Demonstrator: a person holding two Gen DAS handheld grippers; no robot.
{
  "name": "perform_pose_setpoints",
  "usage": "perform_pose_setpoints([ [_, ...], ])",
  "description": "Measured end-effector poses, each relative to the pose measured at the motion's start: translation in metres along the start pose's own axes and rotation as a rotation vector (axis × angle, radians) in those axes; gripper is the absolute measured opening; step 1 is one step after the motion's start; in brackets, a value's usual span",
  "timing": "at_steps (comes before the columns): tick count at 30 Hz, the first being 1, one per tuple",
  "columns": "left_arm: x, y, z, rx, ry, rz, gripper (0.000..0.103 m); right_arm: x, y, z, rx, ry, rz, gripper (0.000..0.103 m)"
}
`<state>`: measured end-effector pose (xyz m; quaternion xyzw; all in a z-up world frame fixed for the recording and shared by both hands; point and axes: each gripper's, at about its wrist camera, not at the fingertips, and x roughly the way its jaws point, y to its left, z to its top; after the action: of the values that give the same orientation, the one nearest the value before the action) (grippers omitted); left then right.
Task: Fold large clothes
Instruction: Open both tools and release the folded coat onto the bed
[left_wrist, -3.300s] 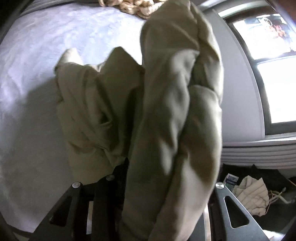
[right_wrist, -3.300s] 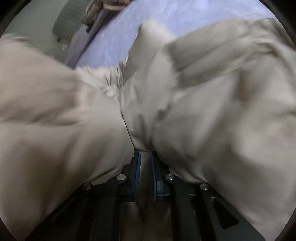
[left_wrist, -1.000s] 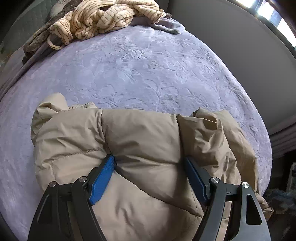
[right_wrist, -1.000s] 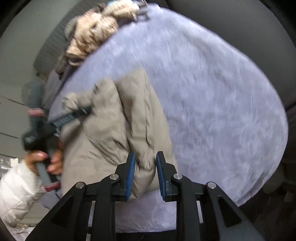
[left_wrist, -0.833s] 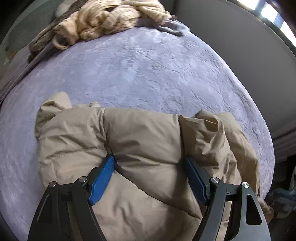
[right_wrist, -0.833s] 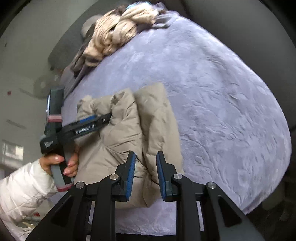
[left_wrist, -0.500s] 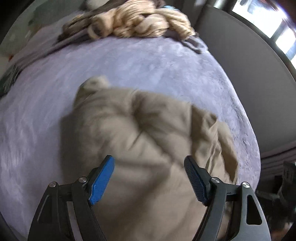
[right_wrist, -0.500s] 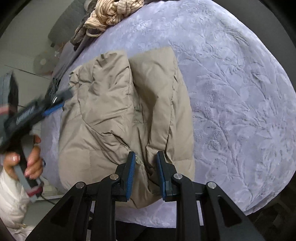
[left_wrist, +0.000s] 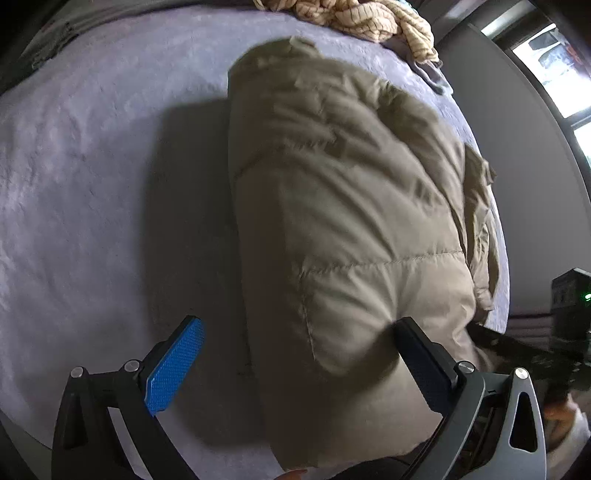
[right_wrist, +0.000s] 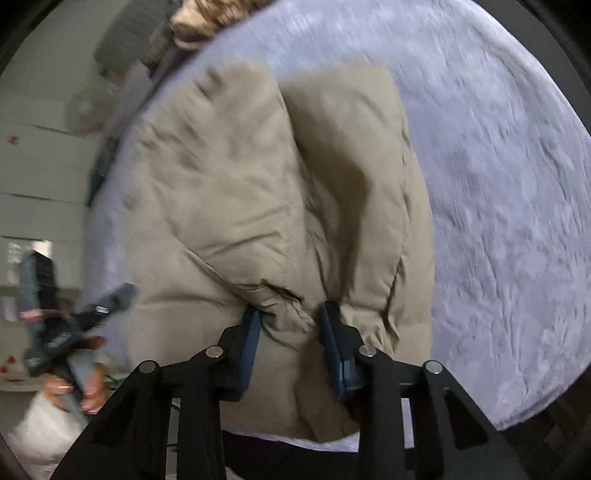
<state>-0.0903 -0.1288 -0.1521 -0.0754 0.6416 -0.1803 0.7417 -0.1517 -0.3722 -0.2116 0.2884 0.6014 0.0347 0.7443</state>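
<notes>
A beige puffer jacket lies folded on the lilac bedspread; it also shows in the right wrist view. My left gripper is open wide at the jacket's near left corner, its right finger pressing the padding and its blue left pad over the bedspread. My right gripper has its jaws partly closed around a bunched fold of the jacket's near edge. The left gripper also appears at the left of the right wrist view, held by a hand.
A heap of striped cream clothes lies at the bed's far end. A grey wall and window stand to the right. The bed's edge runs just below the jacket.
My left gripper has let go of the jacket's middle and shifted left to its corner. My right gripper has moved down onto the jacket's edge, and its jaws now pinch a fold.
</notes>
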Motion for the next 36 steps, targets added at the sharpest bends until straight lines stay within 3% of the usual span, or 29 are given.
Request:
perform_pose_setpoints([
  [2, 0.003, -0.002, -0.005, 0.016, 0.007, -0.008, 0.103, 0.008, -0.004, -0.011, 0.008, 0.002, -0.04, 0.03],
  [11, -0.014, -0.011, -0.009, 0.163, -0.006, 0.033, 0.103, 0.007, -0.01, -0.04, 0.107, -0.052, -0.093, 0.03],
  [15, -0.027, -0.009, -0.008, 0.187, -0.022, 0.069, 0.103, -0.016, 0.002, -0.057, 0.12, -0.128, -0.104, 0.034],
  [19, -0.034, -0.004, -0.007, 0.192, -0.029, 0.082, 0.103, -0.036, 0.011, -0.062, 0.132, -0.193, -0.103, 0.048],
  [24, -0.033, 0.0, -0.002, 0.164, -0.023, 0.08, 0.103, -0.049, 0.024, -0.048, 0.125, -0.212, -0.107, 0.051],
  [27, -0.032, 0.001, 0.004, 0.145, -0.024, 0.094, 0.103, -0.051, 0.031, -0.032, 0.115, -0.207, -0.096, 0.059],
  [32, -0.031, -0.003, 0.018, 0.094, -0.02, 0.111, 0.103, -0.048, 0.025, -0.004, 0.092, -0.175, -0.08, 0.061],
  [36, -0.029, -0.008, 0.029, 0.072, -0.024, 0.136, 0.103, -0.046, 0.02, 0.017, 0.069, -0.148, -0.063, 0.069],
])
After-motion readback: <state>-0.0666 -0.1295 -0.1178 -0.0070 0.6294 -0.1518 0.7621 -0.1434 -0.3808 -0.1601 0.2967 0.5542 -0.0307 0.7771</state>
